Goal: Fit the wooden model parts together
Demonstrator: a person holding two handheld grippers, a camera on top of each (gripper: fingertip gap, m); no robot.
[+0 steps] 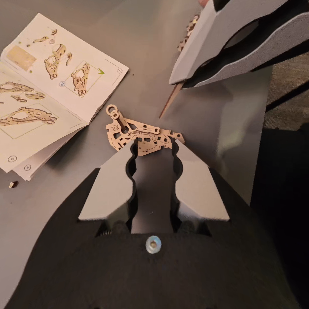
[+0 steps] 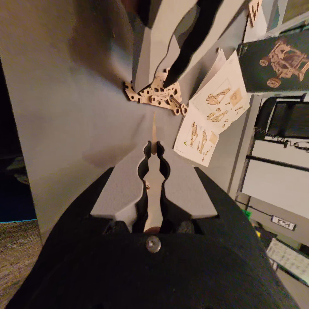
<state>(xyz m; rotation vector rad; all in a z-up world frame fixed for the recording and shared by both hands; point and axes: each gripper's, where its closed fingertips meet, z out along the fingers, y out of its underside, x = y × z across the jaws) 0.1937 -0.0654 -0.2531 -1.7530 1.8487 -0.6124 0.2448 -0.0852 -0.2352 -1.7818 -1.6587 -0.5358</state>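
Nearest the lens, the left tongs [image 1: 154, 143] are gaping wide over the flat wooden model frame [image 1: 143, 133] lying on the grey counter [image 1: 50, 209], pressing nothing. Just beyond, the right tongs [image 2: 153, 143] are pinching a thin pointed wooden stick [image 2: 154, 132]. Unclamped, the frame is likely sliding when the stick pushes in, or the slender tip is snapping.

Two close wrist views (facing oppositely), sharing wooden model [image 1: 140, 133]
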